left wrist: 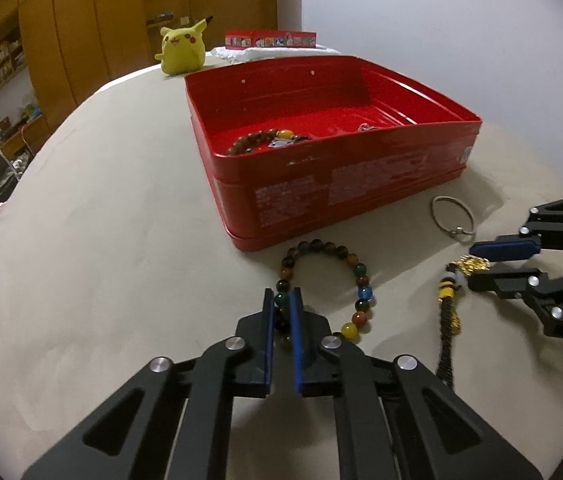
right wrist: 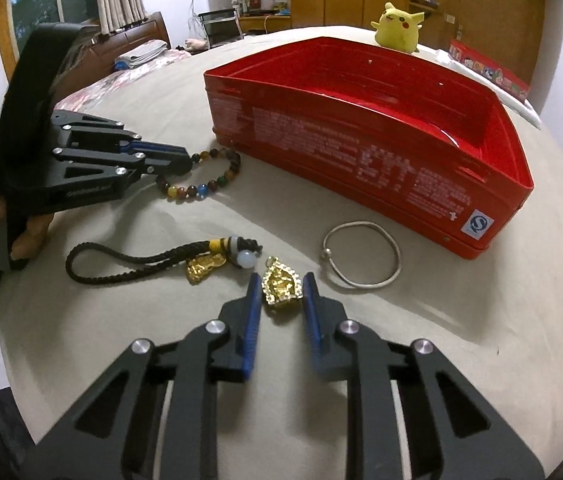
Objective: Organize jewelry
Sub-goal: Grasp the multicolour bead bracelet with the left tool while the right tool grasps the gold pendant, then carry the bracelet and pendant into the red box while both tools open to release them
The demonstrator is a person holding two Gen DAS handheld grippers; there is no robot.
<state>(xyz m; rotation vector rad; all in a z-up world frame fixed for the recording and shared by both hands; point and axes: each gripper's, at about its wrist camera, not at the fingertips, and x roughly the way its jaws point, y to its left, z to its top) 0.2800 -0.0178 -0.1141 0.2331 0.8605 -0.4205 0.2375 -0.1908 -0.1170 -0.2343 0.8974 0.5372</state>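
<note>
The bench (left wrist: 81,240), covered in a beige cloth, carries a red tin box (left wrist: 333,184) standing open, with a brown bead bracelet (left wrist: 253,140) and other small pieces already inside. Outside the box, just in front of its near wall, lie a multicoloured bead bracelet (left wrist: 355,280), a black braided cord charm (right wrist: 129,260) with gold fittings, a silver bangle (right wrist: 361,256) and a gold pendant (right wrist: 281,288). The left gripper (left wrist: 283,300) has its jaws nearly closed, clamped on the near arc of the multicoloured bead bracelet. The right gripper (right wrist: 281,292) has its jaws drawn in against the flanks of the gold pendant, apparently gripping it, though contact on the right side is not fully clear. Risks, as judged: round beads could roll out of a narrow pinch on lifting; the pendant, flat and held by its edges, could pivot or slip free; its top link lies close to the cord charm's white bead (right wrist: 247,258) and could drag it.
</note>
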